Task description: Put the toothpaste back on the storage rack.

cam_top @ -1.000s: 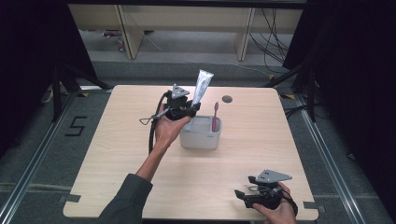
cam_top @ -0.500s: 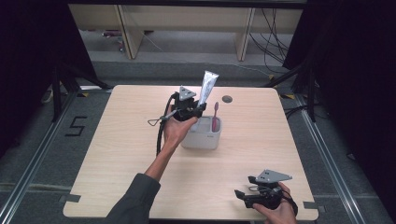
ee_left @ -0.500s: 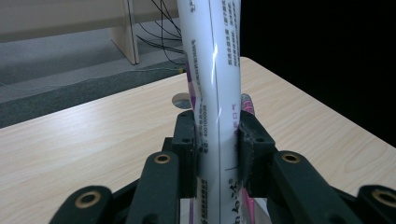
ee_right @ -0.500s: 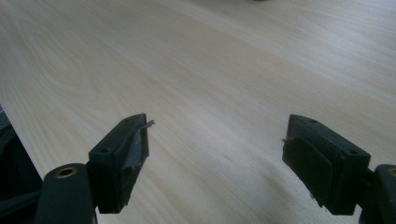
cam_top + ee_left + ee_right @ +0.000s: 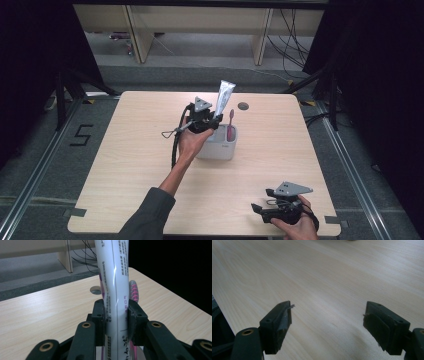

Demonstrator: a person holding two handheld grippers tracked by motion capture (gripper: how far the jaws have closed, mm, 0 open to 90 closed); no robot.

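Observation:
A white toothpaste tube [image 5: 224,96] [image 5: 114,285] stands upright, its lower end over the grey cup [image 5: 219,146] in the middle of the table. My left gripper [image 5: 212,121] [image 5: 115,315] is shut on the tube, both pads pressed against its sides. A pink toothbrush [image 5: 230,127] [image 5: 133,291] stands in the cup just behind the tube. Down at the front right corner, my right gripper [image 5: 256,209] [image 5: 327,316] rests low over bare wood, its jaws wide apart with nothing between them.
The light wooden table [image 5: 130,165] has a round cable hole [image 5: 243,106] near its far edge. Wooden shelving legs [image 5: 135,35] and loose cables [image 5: 295,30] lie on the floor beyond. Dark curtains flank both sides.
My left gripper has carried the tube to the right and lower, from left of the cup to over it. The right gripper has stayed put.

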